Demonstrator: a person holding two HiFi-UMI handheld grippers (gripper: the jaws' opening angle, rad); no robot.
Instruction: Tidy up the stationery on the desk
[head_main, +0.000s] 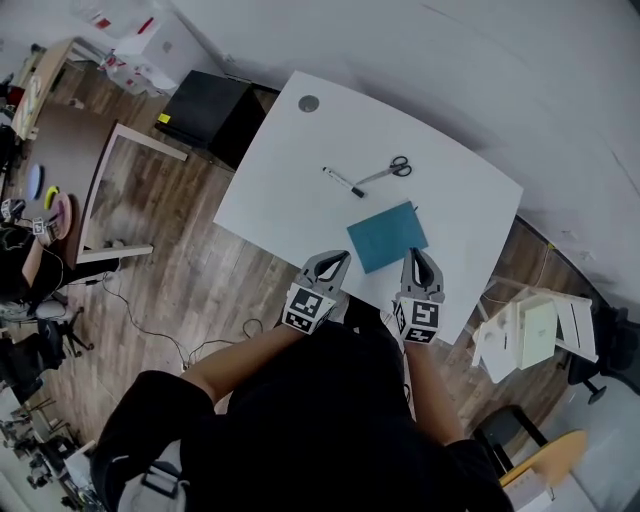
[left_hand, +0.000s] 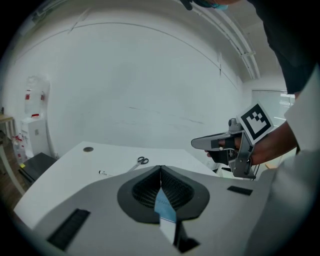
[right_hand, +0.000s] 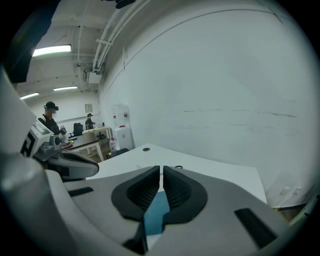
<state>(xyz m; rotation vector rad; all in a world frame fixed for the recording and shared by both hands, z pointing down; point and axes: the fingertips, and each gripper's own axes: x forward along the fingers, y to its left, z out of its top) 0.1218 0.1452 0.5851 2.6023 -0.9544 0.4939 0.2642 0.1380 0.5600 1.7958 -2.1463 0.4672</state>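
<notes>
On the white desk lie a teal notebook, grey scissors with black handles and a black-and-white pen beyond it. My left gripper hovers over the desk's near edge, just left of the notebook, shut with nothing in it. My right gripper is at the notebook's near right corner, jaws together and empty. In the left gripper view the scissors and pen lie ahead of the shut jaws. The notebook shows below the right gripper's jaws.
A round grommet sits at the desk's far corner. A black box stands on the wood floor to the left, white furniture to the right. The desk backs onto a white wall. People stand far off.
</notes>
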